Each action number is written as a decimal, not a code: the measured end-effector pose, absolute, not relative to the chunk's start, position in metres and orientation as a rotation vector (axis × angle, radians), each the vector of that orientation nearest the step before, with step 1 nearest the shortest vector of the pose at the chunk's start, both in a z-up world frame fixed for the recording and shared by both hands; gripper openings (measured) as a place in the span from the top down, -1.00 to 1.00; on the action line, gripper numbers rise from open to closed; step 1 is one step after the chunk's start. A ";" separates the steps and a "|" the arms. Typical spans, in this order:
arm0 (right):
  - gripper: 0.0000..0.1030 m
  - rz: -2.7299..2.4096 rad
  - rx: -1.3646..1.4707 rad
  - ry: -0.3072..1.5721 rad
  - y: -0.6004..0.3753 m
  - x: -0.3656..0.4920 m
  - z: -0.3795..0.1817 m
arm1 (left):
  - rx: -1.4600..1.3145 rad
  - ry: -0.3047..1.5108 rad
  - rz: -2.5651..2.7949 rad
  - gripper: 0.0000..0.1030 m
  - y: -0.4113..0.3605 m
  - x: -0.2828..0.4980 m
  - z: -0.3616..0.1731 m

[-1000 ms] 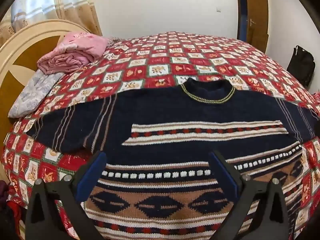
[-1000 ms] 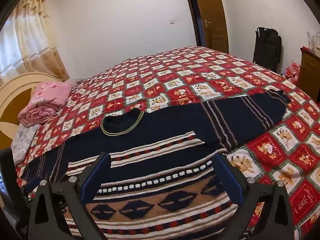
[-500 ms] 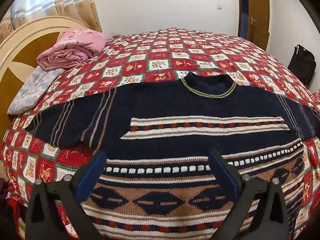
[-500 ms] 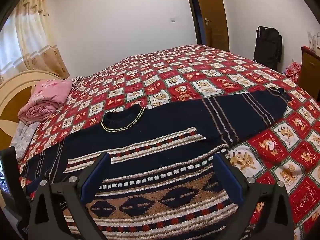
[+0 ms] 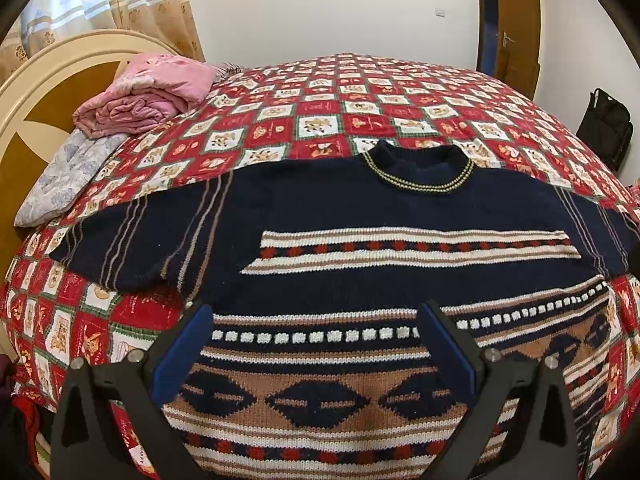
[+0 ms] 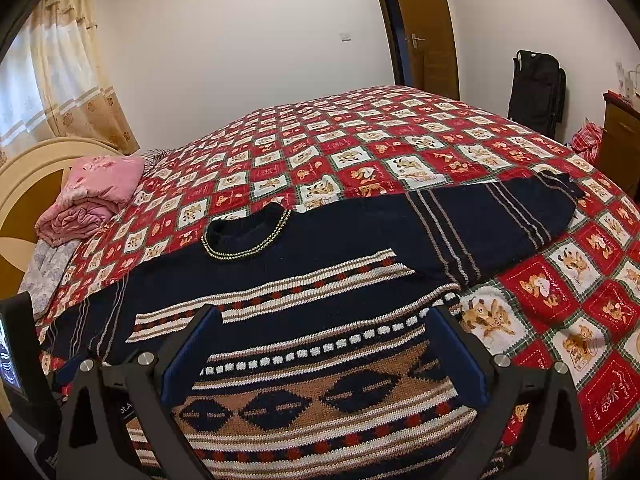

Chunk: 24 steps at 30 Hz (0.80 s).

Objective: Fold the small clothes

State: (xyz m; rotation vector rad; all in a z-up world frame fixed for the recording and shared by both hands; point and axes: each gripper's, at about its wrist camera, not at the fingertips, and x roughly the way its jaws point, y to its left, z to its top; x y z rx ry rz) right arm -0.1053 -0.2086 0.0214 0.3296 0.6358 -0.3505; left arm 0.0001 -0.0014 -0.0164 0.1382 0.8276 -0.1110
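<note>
A navy knitted sweater (image 5: 360, 208) with white, brown and red pattern bands lies flat on the bed, face up, collar away from me, both sleeves spread sideways. It also shows in the right wrist view (image 6: 352, 240). My left gripper (image 5: 316, 344) is open and empty, hovering above the sweater's lower patterned part. My right gripper (image 6: 324, 344) is open and empty, above the lower right part of the sweater. The left sleeve (image 5: 132, 240) and the right sleeve (image 6: 492, 216) lie stretched out on the bedspread.
The bed has a red checked bedspread (image 5: 360, 96). A folded pink blanket (image 5: 148, 96) and a pale floral pillow (image 5: 68, 176) lie at the headboard (image 5: 48, 64) on the left. A black bag (image 6: 536, 84) and a wooden cabinet (image 6: 620, 136) stand by the far wall.
Both grippers have moved slightly forward and a little closer over the sweater. The sweater has not moved and both grippers stay open.
</note>
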 end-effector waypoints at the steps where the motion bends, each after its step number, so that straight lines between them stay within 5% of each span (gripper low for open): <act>1: -0.98 -0.351 0.329 0.636 -0.209 -0.106 0.021 | 0.139 0.828 -0.112 -1.00 -0.001 0.000 -0.017; 24: -0.98 -0.347 0.326 0.648 -0.209 -0.104 0.020 | 0.144 0.828 -0.118 -1.00 -0.008 -0.006 -0.017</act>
